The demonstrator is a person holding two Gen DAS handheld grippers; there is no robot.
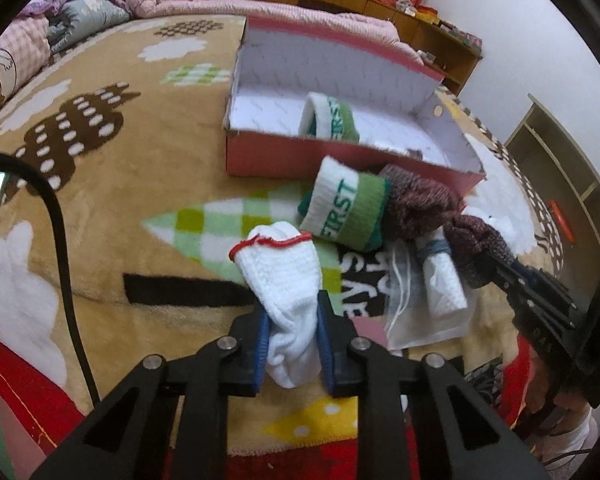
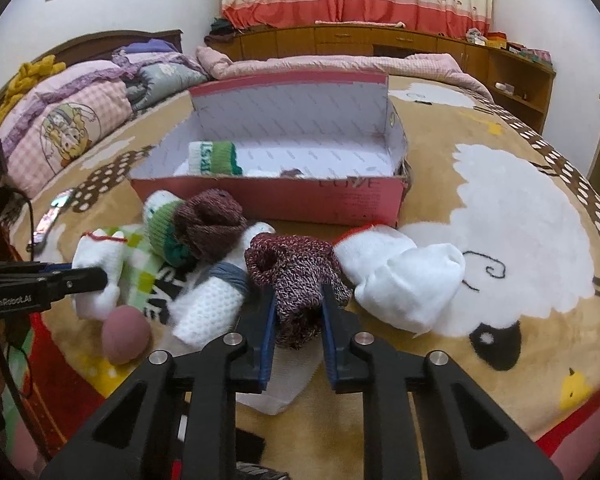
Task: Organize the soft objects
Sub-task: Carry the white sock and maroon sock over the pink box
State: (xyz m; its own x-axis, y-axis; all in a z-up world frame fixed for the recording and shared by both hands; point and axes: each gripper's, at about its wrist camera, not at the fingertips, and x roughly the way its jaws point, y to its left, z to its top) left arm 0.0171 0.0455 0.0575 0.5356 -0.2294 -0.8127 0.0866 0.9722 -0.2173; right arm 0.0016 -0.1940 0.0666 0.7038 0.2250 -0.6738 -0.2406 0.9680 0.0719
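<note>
My left gripper (image 1: 290, 312) is shut on a white sock with a red rim (image 1: 284, 276), held just above the blanket; it also shows in the right wrist view (image 2: 96, 268). My right gripper (image 2: 298, 300) is shut on a maroon knitted sock (image 2: 296, 276), seen in the left wrist view (image 1: 476, 248). An open pink shoebox (image 1: 340, 160) (image 2: 268, 196) holds one green-and-white rolled sock (image 1: 330, 118) (image 2: 216, 158). A second green-and-white roll (image 1: 344, 208) (image 2: 162, 224) and another maroon sock (image 1: 420, 204) (image 2: 210, 224) lie in front of the box.
On the blanket also lie a white roll with a grey band (image 2: 212, 300), a white sock pile (image 2: 400, 280), a pink ball (image 2: 126, 334) and a mesh bag (image 1: 424, 320). A phone (image 2: 52, 216) lies left. Folded quilts (image 2: 80, 116) sit behind.
</note>
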